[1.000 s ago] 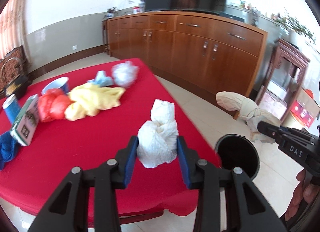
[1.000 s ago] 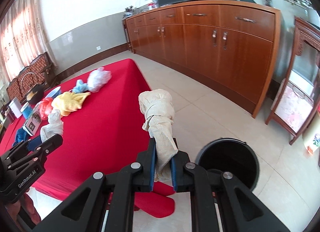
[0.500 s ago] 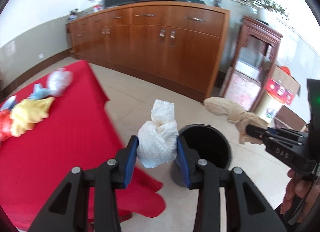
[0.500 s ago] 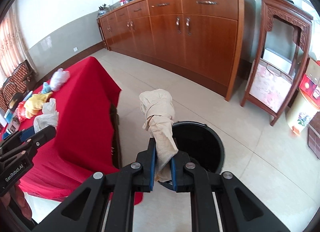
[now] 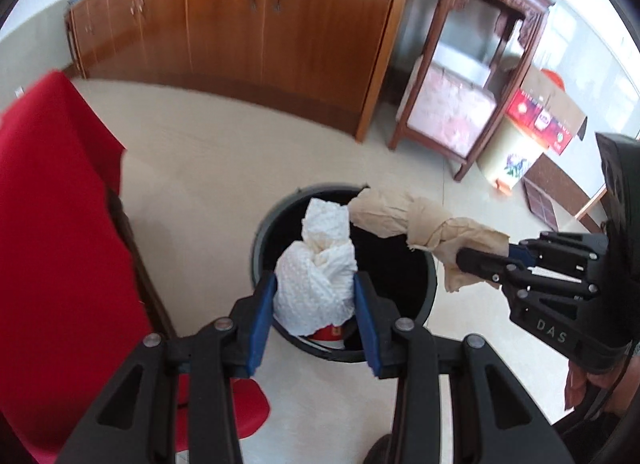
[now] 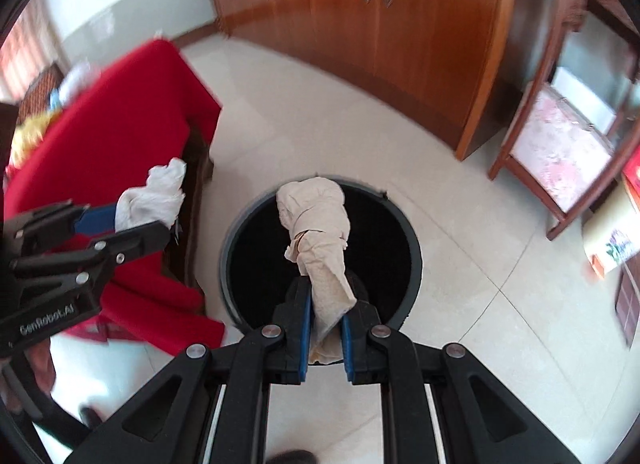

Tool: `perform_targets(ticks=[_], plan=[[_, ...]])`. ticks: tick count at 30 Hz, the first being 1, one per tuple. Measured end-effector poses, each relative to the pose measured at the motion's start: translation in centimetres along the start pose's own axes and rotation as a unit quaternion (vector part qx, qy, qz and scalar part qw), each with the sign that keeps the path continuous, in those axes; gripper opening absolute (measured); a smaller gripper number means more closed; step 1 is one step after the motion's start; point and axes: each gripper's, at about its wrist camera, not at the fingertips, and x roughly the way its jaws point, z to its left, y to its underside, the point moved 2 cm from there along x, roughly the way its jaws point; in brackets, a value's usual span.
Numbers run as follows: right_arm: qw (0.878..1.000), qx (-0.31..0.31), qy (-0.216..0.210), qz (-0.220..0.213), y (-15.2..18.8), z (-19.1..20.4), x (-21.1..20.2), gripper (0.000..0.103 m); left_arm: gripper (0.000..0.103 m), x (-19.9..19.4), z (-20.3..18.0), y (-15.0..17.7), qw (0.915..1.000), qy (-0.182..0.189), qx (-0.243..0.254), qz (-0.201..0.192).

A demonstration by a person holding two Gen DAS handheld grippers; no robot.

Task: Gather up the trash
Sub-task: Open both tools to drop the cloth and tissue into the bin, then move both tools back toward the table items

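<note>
Just ahead of and below both my tongs stands the black bin [image 6: 240, 232], on the pale tiled floor [image 6: 460, 256] beside the red-covered table [image 5: 52, 224], which lies off to the left of my left tongs.

My left tongs [image 5: 315, 314] are clamped on the white crumpled paper wad [image 5: 316, 276], pads pressing on both its sides, and the wad hangs over the bin's near rim rather than its middle. My right tongs [image 6: 325, 320] are pinched nearly closed on the tail of the beige twisted paper [image 6: 316, 220], whose bulk stands up over the bin's mouth.

I judge the risk to be in the letting go. The white wad sits close to the rim, so it could strike the edge and roll onto the floor. The beige piece is long and light; freed while tilted, it may drape over the rim. More trash remains on the table.
</note>
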Motion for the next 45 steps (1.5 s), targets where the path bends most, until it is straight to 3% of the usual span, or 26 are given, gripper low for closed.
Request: perform_targets(ticks=[7, 8, 10, 11, 12, 13, 16, 18, 24, 32, 35, 40, 45], plan=[[0.996, -0.055, -0.035, 0.065, 1.1, -1.4, 6.6, 0.014, 0.042, 5.8, -0.9, 0.6, 0.9976, 0.022, -0.007, 0.065], [0.995, -0.057, -0.043, 0.073, 1.3, -1.4, 7.4, 0.014, 0.045, 6.7, -1.1, 0.7, 0.9965, 0.03, -0.007, 0.078], [0.993, -0.069, -0.042, 0.086, 1.6, -1.4, 8.9, 0.017, 0.066, 8.1, -1.3, 0.9, 0.995, 0.024, 0.0, 0.097], [0.992, -0.075, -0.036, 0.091, 1.8, -1.4, 9.5, 0.039, 0.079, 8.3, -1.5, 0.9, 0.9953, 0.006, 0.005, 0.097], [0.993, -0.075, -0.013, 0.092, 2.0, -2.0, 10.1, 0.073, 0.083, 8.1, -1.5, 0.9, 0.9963, -0.009, 0.007, 0.085], [0.993, -0.069, -0.004, 0.09, 2.3, -2.2, 10.2, 0.081, 0.084, 7.8, -1.4, 0.9, 0.9967, -0.017, 0.008, 0.079], [0.995, -0.045, 0.024, 0.084, 2.5, -4.3, 9.8, 0.085, 0.092, 6.4, -1.0, 1.1, 0.9969, -0.044, 0.005, 0.064], [0.996, -0.018, 0.034, 0.079, 2.6, -5.5, 9.0, 0.103, 0.095, 5.2, -1.0, 1.0, 0.997, -0.058, 0.008, 0.049], [0.998, 0.015, 0.047, 0.048, 1.9, -5.2, 4.9, 0.103, 0.095, -0.2, -1.5, 0.3, 0.9972, -0.073, 0.015, 0.002], [0.994, 0.056, 0.086, -0.047, 1.1, -2.0, -3.9, 0.103, 0.095, -8.7, -0.7, 1.0, 0.9959, -0.074, 0.006, -0.053], [0.993, 0.075, 0.068, -0.063, 1.2, -0.5, -6.3, 0.103, 0.095, -11.2, 0.4, 1.6, 0.9949, -0.075, -0.005, -0.068], [0.994, 0.066, 0.023, -0.084, 0.8, 5.1, -8.9, 0.103, 0.095, -15.6, 3.2, 3.5, 0.9901, -0.088, -0.031, -0.105], [0.993, 0.006, 0.0, -0.115, -0.2, 13.2, -11.8, 0.103, 0.095, -19.9, 7.8, 5.9, 0.9794, -0.128, -0.079, -0.134]])
